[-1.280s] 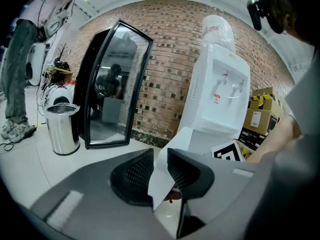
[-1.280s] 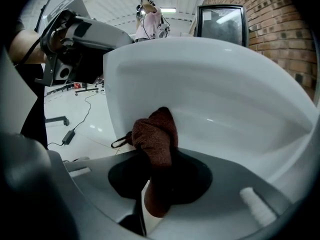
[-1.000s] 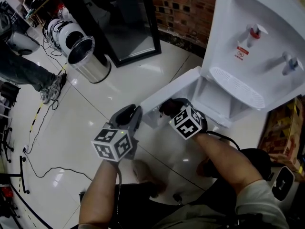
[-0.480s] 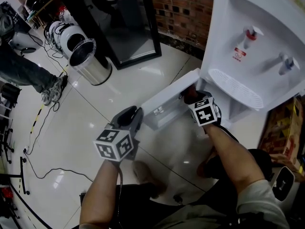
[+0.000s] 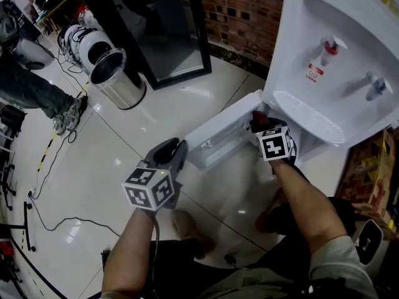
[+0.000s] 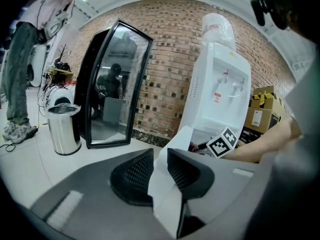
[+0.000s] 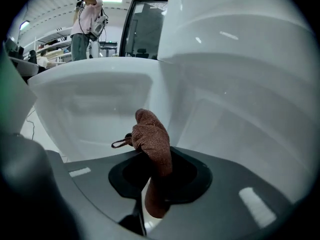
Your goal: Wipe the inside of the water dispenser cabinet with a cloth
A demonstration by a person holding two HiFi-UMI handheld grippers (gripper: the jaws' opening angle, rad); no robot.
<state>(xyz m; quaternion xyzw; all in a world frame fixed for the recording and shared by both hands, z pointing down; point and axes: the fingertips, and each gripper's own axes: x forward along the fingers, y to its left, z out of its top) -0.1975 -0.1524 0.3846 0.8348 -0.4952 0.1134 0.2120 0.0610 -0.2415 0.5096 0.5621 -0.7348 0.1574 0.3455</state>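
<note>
Left to right: the left tongs (image 6: 160,166) are pinched narrow on the edge of the white cabinet door (image 5: 219,129), holding it swung open. The right tongs (image 7: 155,176) are clamped on a reddish-brown cloth (image 7: 151,138), which sticks up out of them right at the mouth of the cabinet (image 5: 303,143) under the water dispenser (image 5: 340,48). So I'd say the job is at the actual wiping stage, or just about to be.

From the right gripper view the cloth sits close to white panels on both sides, but I can't tell if it's touching any of them. The next move probably calls for pushing the cloth deeper in, pressing it flat on a wall and sweeping, while the left side keeps that door from swinging shut.

Other stuff around:
- a person (image 5: 34,92) standing far left
- cables (image 5: 53,167) trailing over the shiny floor (image 5: 124,136)
- a steel bin (image 5: 115,73)
- a black-framed glass door (image 5: 168,36) against the brick wall (image 5: 240,8)
- a cardboard box (image 5: 374,173) on the right

None of that blocks the work. The tight bit is the cabinet opening itself. The door is only partly open, so the right arm has a narrow gap to work in.
</note>
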